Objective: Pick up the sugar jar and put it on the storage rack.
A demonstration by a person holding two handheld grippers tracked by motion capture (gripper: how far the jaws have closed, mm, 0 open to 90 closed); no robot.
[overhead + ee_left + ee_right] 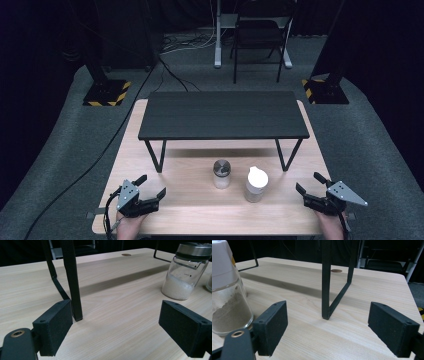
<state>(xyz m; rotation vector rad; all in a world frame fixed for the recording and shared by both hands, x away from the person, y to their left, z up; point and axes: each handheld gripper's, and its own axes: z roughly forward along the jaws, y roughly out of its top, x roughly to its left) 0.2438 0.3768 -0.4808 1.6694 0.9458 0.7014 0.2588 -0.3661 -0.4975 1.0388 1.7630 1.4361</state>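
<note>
Two glass jars stand near the middle of the wooden table [200, 205]. The jar with a metal lid [221, 173] holds white grains and also shows in the left gripper view [185, 272]. The jar with a white lid [256, 184] holds brownish powder and appears at the left of the right gripper view [227, 295]. My left gripper [151, 186] rests near the table's front left corner, open, nothing between its jaws [117, 330]. My right gripper [309, 183] sits at the front right, open and empty [327, 327].
A black low shelf [222, 115] on thin metal legs stands across the far half of the table. One leg [72, 282] is just ahead of my left gripper, another leg [326, 280] ahead of my right. A chair [257, 35] and cables lie beyond on the grey floor.
</note>
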